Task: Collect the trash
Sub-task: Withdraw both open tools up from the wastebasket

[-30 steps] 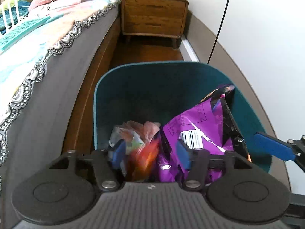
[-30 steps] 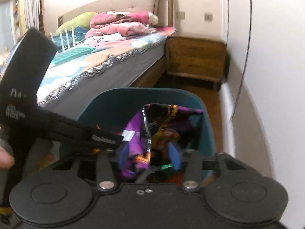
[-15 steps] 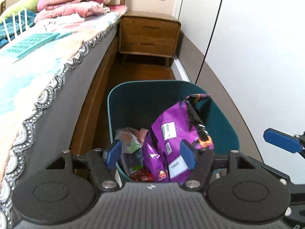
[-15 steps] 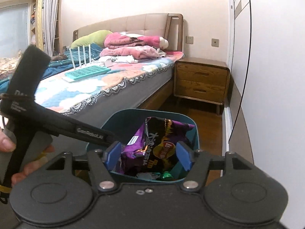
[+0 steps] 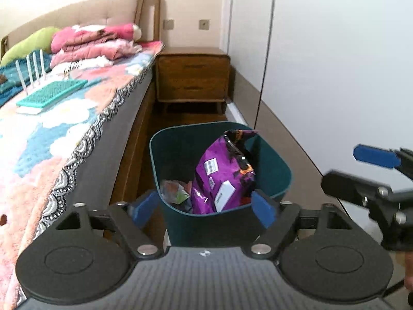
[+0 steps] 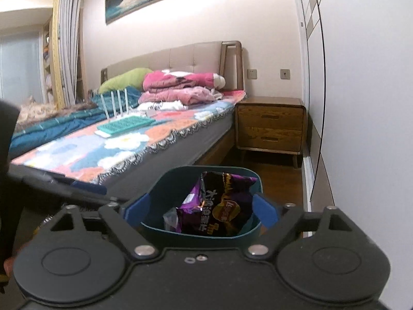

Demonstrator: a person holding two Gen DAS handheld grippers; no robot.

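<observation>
I have both grippers above the teal trash bin (image 5: 273, 170), which stands on the wood floor (image 6: 281, 178) between the bed (image 5: 77, 118) and the white wardrobe (image 5: 335, 64). My left gripper (image 5: 204, 208) is spread wide and holds nothing; its blue fingers (image 5: 263, 208) stand to each side of the bin's near rim. My right gripper (image 6: 200, 210) is also released w/ nothing between the pads; in the left wrist view one blue finger of it shows at the right edge.

Inside the bin the purple chip bag (image 5: 222, 178) stands upright, its torn top reaching over the rim, leaning toward the wardrobe side. Beside it, on the bed side and lower, lie some crumpled wrappers (image 5: 175, 192), approx. grey, green and orange; I cannot tell what they are exactly.

Behind the bin is a wooden nightstand (image 5: 193, 75) w/ two drawers, against the wall. On the bed lies a teal tray (image 5: 51, 94) w/ white rods, and folded pink blankets (image 5: 93, 41) near the headboard.
</observation>
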